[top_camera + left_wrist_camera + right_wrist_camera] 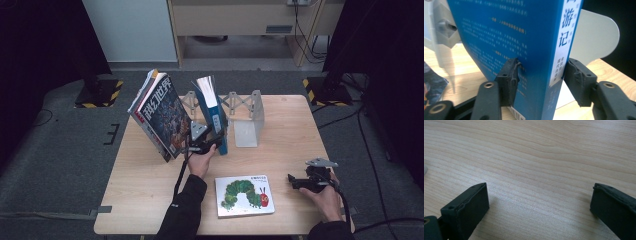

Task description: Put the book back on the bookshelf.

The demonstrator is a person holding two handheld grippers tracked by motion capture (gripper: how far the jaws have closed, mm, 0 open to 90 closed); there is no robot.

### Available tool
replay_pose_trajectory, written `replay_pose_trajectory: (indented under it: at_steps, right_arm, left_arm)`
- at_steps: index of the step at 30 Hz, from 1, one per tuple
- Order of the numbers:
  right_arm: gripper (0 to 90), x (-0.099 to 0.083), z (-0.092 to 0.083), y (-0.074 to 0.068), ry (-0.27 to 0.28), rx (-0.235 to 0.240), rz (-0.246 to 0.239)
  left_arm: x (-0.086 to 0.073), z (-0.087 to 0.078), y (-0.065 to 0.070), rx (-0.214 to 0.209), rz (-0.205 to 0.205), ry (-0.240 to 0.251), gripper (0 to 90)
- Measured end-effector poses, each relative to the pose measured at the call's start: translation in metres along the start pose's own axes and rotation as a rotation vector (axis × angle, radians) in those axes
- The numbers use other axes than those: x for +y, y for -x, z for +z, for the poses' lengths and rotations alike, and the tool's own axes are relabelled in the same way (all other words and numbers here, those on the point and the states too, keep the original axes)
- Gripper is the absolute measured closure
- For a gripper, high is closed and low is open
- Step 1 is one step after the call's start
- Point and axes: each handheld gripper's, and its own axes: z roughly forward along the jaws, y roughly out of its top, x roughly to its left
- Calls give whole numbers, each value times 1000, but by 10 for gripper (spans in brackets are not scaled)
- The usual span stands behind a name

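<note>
Up close, the left gripper (pixel 541 80) had its jaws astride the lower spine edge of the blue book (pixel 506 37). One pad (pixel 510 80) lay against the printed cover; the other pad (pixel 577 81) stood just off the spine's white label, a thin gap showing, so the jaws were apart rather than clamped. The book stood on its bottom edge between them, long axis rising and tilted toward the pad on the cover, spine facing the camera and pages turned away.

From above, the left gripper (pixel 204 137) sat low on the book (pixel 214 112), whose top leaned back and to the left. The left hand (pixel 201 161) reached forward from a dark sleeve, forearm angled up the table (pixel 140 200) and the gripper roughly level. Just beyond the book stood the grey bookend (pixel 248 120); to the left leaned a magazine (pixel 160 112), its top tipped left. Behind the hand, near the table's front edge, a caterpillar book (pixel 244 195) lay flat.

Well apart to the right, the right gripper (pixel 300 181) rested low over bare wood in the right hand (pixel 325 197), pointing left. Its pads (pixel 469 205) stood wide apart with nothing between them.
</note>
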Motion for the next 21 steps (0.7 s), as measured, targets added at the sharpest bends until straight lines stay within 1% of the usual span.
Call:
replay_pose_trajectory:
  at_steps: [1, 2, 3, 4, 5, 6, 7, 8, 9, 12, 13, 14, 15, 16, 17, 18, 21]
  right_arm:
    - [23, 0, 0, 0, 0, 1, -2]
    - [22, 0, 0, 0, -2, 2, -2]
    - [22, 0, 0, 0, -1, 2, -4]
    - [22, 0, 0, 0, -1, 2, -4]
    - [22, 0, 0, 0, -2, 3, -3]
    - [22, 0, 0, 0, -1, 3, -6]
    - [22, 0, 0, 0, -1, 3, -6]
    - [21, 0, 0, 0, -3, 5, -2]
    - [21, 0, 0, 0, -3, 5, -2]
    - [21, 0, 0, 0, -3, 5, -3]
    - [21, 0, 0, 0, -3, 5, -3]
    - [21, 0, 0, 0, -2, 5, -3]
    - [21, 0, 0, 0, -3, 5, -2]
    - [21, 0, 0, 0, -3, 5, -2]
    - [21, 0, 0, 0, -3, 5, -3]
    - [21, 0, 0, 0, -3, 5, -3]
    - [21, 0, 0, 0, -3, 5, -3]
  left_arm:
    - [3, -1, -4, 28, -2, -14, 375]
    - [3, -1, -4, 28, -2, -14, 372]
    - [3, -2, -7, 40, -9, -18, 372]
    - [3, -3, -10, 44, -20, -21, 372]
    - [3, -5, -16, 54, -39, -15, 374]
    - [3, -5, -18, 61, -41, -17, 373]
    - [3, -5, -18, 61, -41, -17, 374]
    - [4, -6, -22, 56, -55, -13, 378]
    - [4, -6, -22, 56, -55, -13, 379]
    - [9, -8, -26, 47, -67, 19, 371]
    - [12, -9, -27, 48, -72, 27, 371]
    - [19, -8, -30, 53, -73, 38, 370]
    - [23, -8, -32, 58, -71, 45, 365]
    - [23, -8, -32, 58, -71, 45, 362]
    - [31, -8, -34, 66, -71, 50, 360]
    - [31, -8, -34, 66, -71, 50, 358]
    - [40, -7, -36, 80, -82, 62, 347]
